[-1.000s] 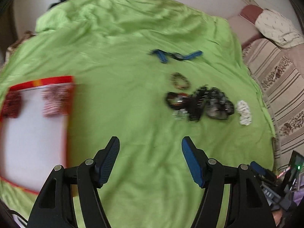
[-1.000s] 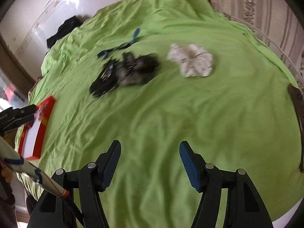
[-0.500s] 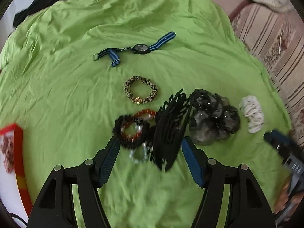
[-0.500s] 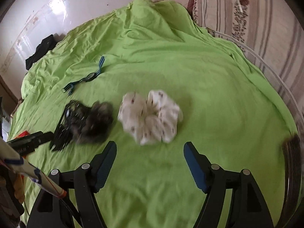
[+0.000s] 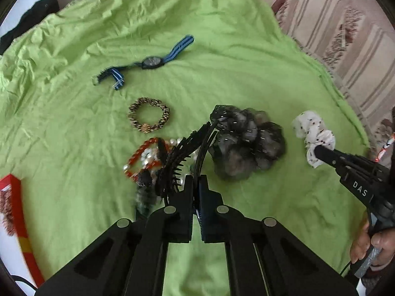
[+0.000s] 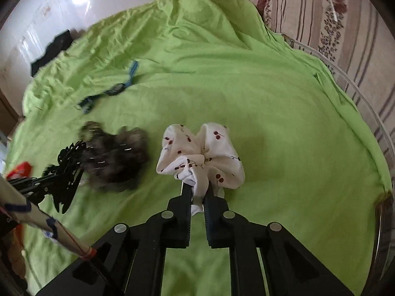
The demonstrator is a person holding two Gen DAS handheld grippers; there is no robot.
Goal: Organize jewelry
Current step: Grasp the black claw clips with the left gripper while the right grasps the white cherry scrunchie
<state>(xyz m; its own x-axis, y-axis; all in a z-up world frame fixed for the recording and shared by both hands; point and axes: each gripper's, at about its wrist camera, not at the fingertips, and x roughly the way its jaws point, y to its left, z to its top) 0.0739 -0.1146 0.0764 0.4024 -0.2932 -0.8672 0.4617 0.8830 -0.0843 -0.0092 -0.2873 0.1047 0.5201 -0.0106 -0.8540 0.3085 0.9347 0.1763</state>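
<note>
Spread over the bench: a green sheet (image 5: pixel 74 128). Just ahead of the left tool (image 5: pixel 196 185), long black comb (image 5: pixel 182 155), slanting up to the right, near end clamped after the jaws closed. Off right, white scrunchie (image 6: pixel 202 155), bunched fold pinched in the right tool (image 6: pixel 198 192), likewise just closed.

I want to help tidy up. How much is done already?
Nothing looks sorted yet. The left hand-held gripper has just closed on the black comb, and the right hand-held gripper on the white scrunchie. The watch, leopard bracelet, beads and dark scrunchie lie loose on the green sheet.
</note>
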